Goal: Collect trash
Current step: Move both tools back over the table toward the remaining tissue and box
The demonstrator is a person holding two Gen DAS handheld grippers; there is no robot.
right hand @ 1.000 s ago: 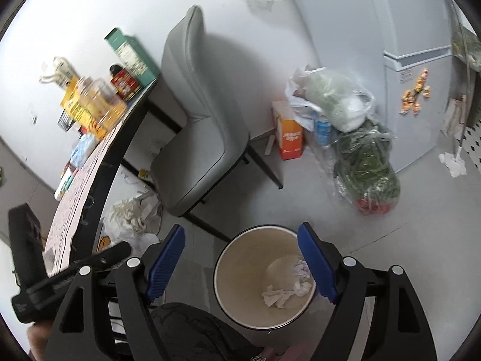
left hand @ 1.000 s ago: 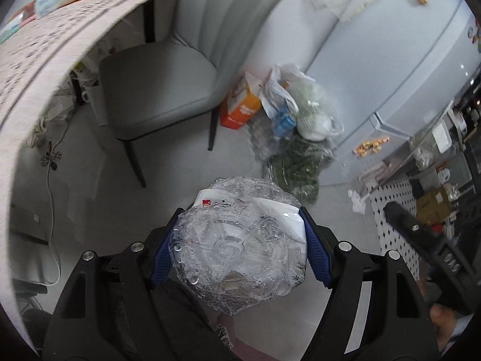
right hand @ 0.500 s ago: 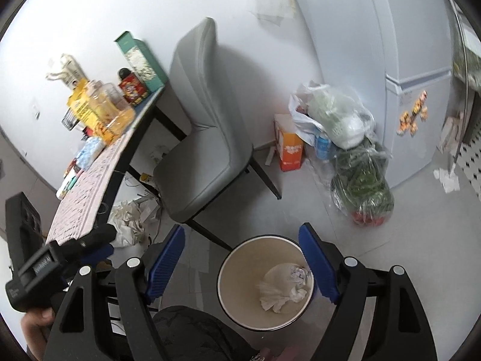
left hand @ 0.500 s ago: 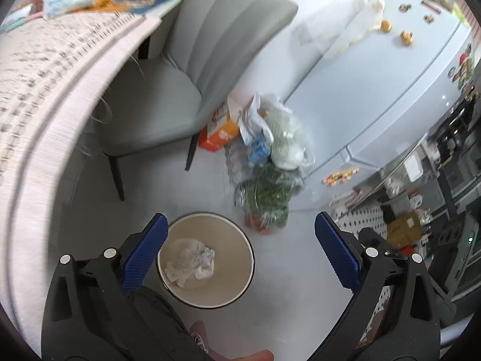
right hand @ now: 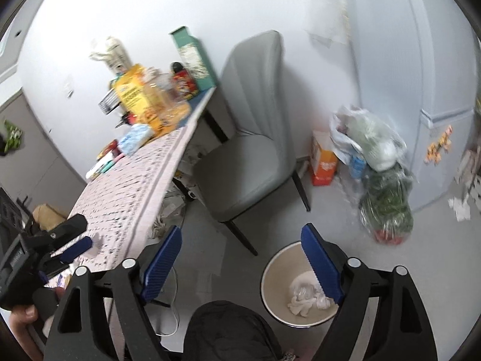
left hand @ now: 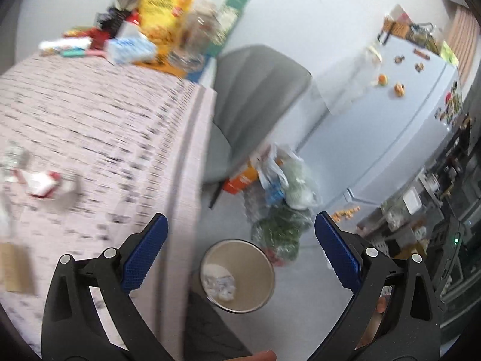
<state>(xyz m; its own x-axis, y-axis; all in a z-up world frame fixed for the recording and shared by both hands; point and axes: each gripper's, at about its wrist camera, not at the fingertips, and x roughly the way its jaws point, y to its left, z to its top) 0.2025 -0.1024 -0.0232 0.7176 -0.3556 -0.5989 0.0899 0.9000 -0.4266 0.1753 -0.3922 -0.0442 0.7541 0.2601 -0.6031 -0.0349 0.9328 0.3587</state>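
Risk assessment, left wrist view first: the left gripper [left hand: 240, 240] has its jaws spread wide with nothing between them, and it hangs over the table [left hand: 105, 138] edge with the waste bin [left hand: 264, 297] on the floor below, crumpled clear plastic and tissue [left hand: 218, 279] lying inside. Remaining trash, a crushed clear bottle with a red and white label [left hand: 36, 180], lies near the left edge of the table, blurred, beside a brown paper item [left hand: 15, 267] nearer the front edge. The likely fault is in the approach: the crushed bottle is light and springy, and judged from its shape it could skid or squirt out of a hasty closure, possibly off the table edge. Groceries [left hand: 162, 21] crowd the far end of the table, well apart, and a wide sweep could disturb them. Right wrist view: the right gripper [right hand: 240, 258] is empty, its jaws opening further, held above the floor between the table edge and the bin. The grey chair [right hand: 249, 150] stands near the bin, and the other gripper appears at the left over the table's front edge; crossing paths there could cause a knock.
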